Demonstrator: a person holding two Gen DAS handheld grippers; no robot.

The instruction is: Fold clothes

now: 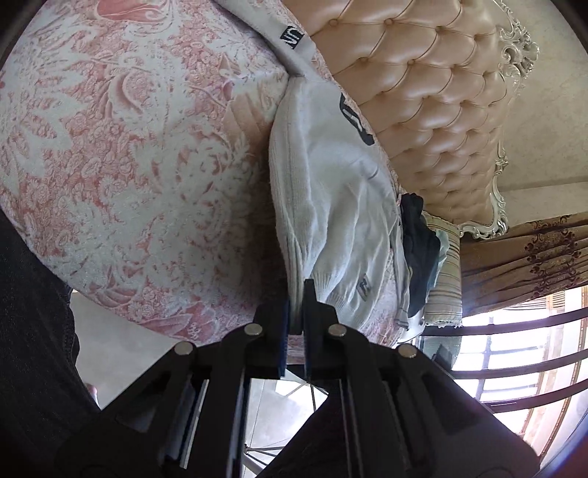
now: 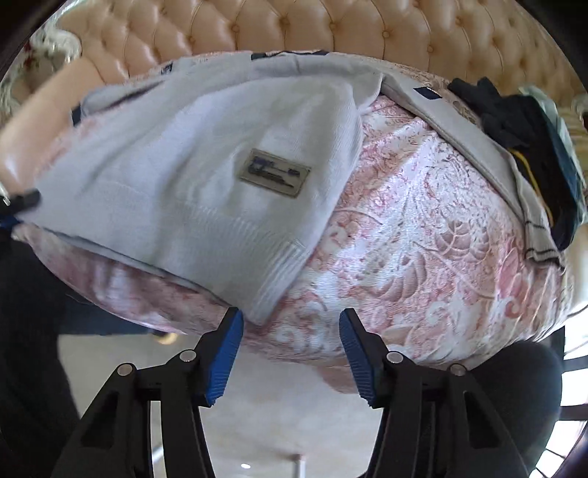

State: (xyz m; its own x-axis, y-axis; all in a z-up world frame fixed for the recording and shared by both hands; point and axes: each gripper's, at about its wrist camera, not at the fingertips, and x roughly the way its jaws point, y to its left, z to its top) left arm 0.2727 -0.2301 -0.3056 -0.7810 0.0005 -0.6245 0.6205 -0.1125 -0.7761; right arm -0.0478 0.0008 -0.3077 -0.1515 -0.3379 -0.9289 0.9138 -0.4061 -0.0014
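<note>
A white knitted sweater (image 1: 330,191) lies on the pink floral bedspread (image 1: 128,147), partly folded. My left gripper (image 1: 297,305) is shut on its ribbed hem, and the cloth rises from the bed into the pinched pads. In the right wrist view the same sweater (image 2: 191,176) shows a sewn brand patch (image 2: 275,172), and its lower ribbed corner reaches down beside the left blue pad. My right gripper (image 2: 290,323) hovers over that corner with its jaws apart and nothing pressed between them. The left gripper's tip (image 2: 22,206) shows at the far left edge, holding the hem.
A tufted peach headboard (image 2: 294,29) backs the bed. A pile of dark clothes (image 2: 522,121) sits at the far right of the bedspread (image 2: 422,228), over another light garment. Beside the dark clothes (image 1: 419,242) is a striped pillow (image 1: 444,286). A barred window (image 1: 514,349) is beyond.
</note>
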